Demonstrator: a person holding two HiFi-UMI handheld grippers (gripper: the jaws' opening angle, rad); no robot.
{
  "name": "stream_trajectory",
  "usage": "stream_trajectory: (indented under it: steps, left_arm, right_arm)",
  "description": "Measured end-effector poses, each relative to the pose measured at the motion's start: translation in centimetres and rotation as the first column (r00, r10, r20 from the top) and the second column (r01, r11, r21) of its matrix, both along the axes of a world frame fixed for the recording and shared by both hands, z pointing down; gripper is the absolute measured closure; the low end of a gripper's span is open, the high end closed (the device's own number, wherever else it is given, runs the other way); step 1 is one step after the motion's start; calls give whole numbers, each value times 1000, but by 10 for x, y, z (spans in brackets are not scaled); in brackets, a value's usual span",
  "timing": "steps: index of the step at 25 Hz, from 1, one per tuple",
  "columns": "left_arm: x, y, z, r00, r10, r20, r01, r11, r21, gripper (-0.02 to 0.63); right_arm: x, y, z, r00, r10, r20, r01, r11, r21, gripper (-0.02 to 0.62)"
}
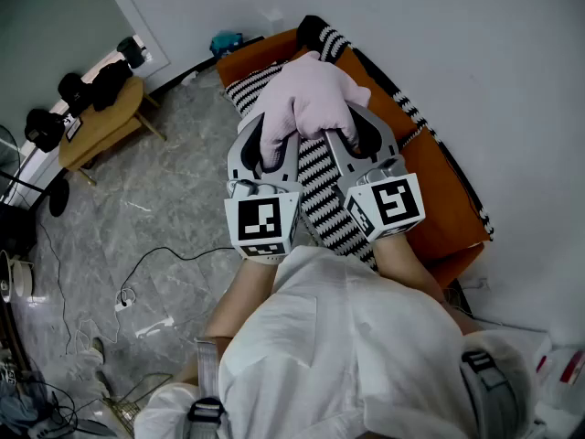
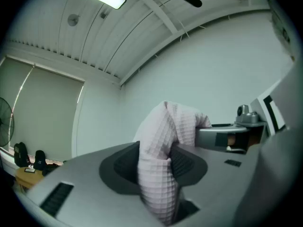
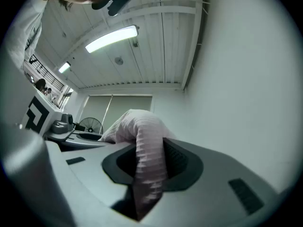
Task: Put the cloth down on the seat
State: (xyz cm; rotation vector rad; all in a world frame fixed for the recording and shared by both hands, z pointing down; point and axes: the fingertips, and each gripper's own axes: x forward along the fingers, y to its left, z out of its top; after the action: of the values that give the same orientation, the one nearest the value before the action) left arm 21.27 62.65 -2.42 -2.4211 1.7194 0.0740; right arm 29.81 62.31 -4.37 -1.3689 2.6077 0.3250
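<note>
Head view: 1 cloth (image 1: 306, 99) over 1 seat (image 1: 317, 179), clamped by fingers (image 1: 243, 154) of left gripper (image 1: 268, 144) and right gripper (image 1: 355, 135).

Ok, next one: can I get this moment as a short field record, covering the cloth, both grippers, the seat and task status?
cloth: pink, waffle-textured, bunched, gripped at two places
left gripper: shut on the cloth
right gripper: shut on the cloth
seat: orange, with a black-and-white striped cover, beneath the cloth in the head view
task status: cloth held up by both grippers, not yet laid on the seat
</note>
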Motion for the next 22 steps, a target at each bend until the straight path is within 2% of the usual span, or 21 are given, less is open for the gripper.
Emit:
stream_trajectory:
  steps: [9,14,22]
  left_arm:
    - [-19,3,-4,999,-37,-3,37,999,3,437]
    - [-17,8,6,1000,-23,-18,22,999,-28,437]
    - [-44,3,1,1000,-9,-16,9,1000,-14,437]
  right_arm:
    - [-18,0,-6,999,-40,5,40,999,19,485]
    - [-18,5,5,999,-38,-5,38,999,-17,483]
    - [-44,-1,1,998,-63,31,63,998,-24,480]
